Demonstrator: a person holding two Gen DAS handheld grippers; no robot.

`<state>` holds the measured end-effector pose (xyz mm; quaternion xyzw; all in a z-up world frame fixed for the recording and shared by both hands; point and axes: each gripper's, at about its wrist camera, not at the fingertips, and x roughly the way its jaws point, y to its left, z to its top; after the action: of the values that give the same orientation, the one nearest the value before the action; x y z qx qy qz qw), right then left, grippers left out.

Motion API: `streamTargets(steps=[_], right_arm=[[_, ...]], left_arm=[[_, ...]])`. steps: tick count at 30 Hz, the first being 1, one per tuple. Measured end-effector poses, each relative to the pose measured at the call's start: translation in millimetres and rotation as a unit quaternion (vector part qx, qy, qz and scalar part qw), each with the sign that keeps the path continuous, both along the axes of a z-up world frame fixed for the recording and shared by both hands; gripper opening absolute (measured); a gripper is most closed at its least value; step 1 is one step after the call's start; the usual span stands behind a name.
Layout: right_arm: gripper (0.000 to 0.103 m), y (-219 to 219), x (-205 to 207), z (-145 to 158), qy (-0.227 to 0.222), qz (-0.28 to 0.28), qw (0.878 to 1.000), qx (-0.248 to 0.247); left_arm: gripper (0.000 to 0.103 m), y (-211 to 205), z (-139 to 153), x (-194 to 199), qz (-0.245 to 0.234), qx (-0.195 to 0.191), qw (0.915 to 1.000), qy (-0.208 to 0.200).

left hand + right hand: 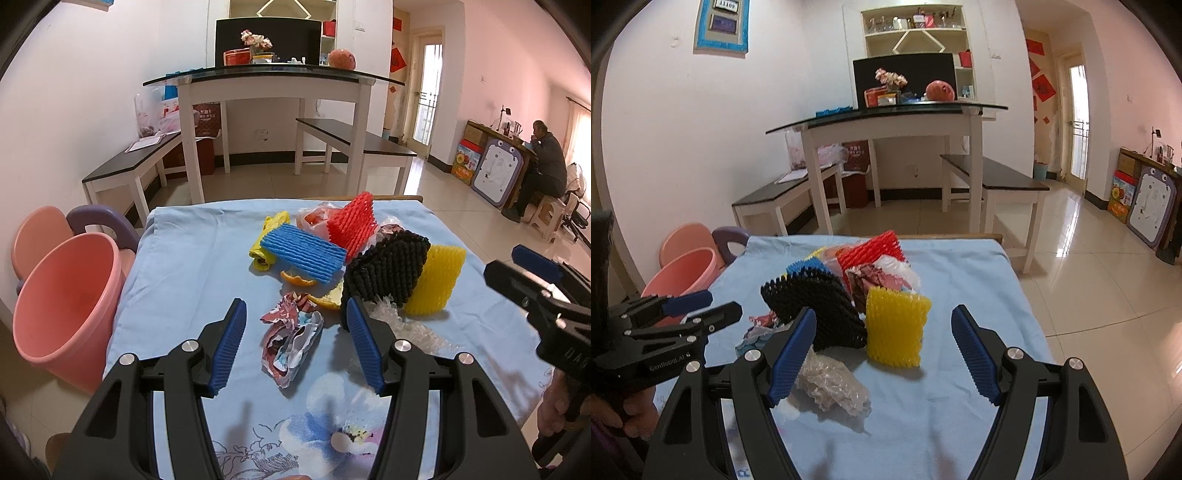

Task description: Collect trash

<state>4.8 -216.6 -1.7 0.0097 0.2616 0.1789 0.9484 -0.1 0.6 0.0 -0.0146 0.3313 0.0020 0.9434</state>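
Trash pile: foam fruit nets, wrappers and peel are lying heaped on a light blue tablecloth (177, 266) covering a low table.
Nets: a blue foam net (304, 254) is resting beside a red foam net (352, 225); a black foam net (386, 273) is leaning against a yellow foam net (895, 328).
Loose scraps: a crumpled printed wrapper (291, 339) is sitting nearest the left gripper, orange peel (297, 279) just behind it; clear crinkled plastic (833, 386) is lying beside the right gripper.
Left gripper (295, 343): hovering with jaws spread wide on either side of the wrapper, gripping nothing.
Right gripper (884, 356): hanging wide open before the yellow net, holding nothing.
Bin: a pink bucket (66, 306) is standing on the floor, touching the table's left edge.
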Motion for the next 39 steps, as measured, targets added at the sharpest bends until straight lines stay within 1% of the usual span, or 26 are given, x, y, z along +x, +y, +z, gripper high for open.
streamTargets(steps=[10,29,35,36,39], right_arm=[[0.075,-3.7,-3.5,5.5,-0.025,-0.018,0.999,0.009],[0.075,-9.1,0.1,0.6,-0.016,-0.019,1.0,0.013],[0.075,-10.9,5.0,-2.8,-0.011,-0.021,1.0,0.014],[0.075,-11.6,5.2,-3.4,-0.01,-0.021,1.0,0.014],[0.075,-13.3,7.0,-5.2,-0.007,-0.023,1.0,0.014]], left_arm=[[0.057,2.2,-2.0,0.1,0.0,-0.001,1.0,0.001],[0.057,2.6,-2.6,0.0,0.0,-0.001,1.0,0.002],[0.057,6.4,-6.6,0.5,-0.003,-0.001,1.0,0.005],[0.057,5.0,-13.8,5.6,-0.004,-0.001,1.0,0.005],[0.057,7.5,-13.3,3.0,-0.019,-0.016,0.9997,-0.001]])
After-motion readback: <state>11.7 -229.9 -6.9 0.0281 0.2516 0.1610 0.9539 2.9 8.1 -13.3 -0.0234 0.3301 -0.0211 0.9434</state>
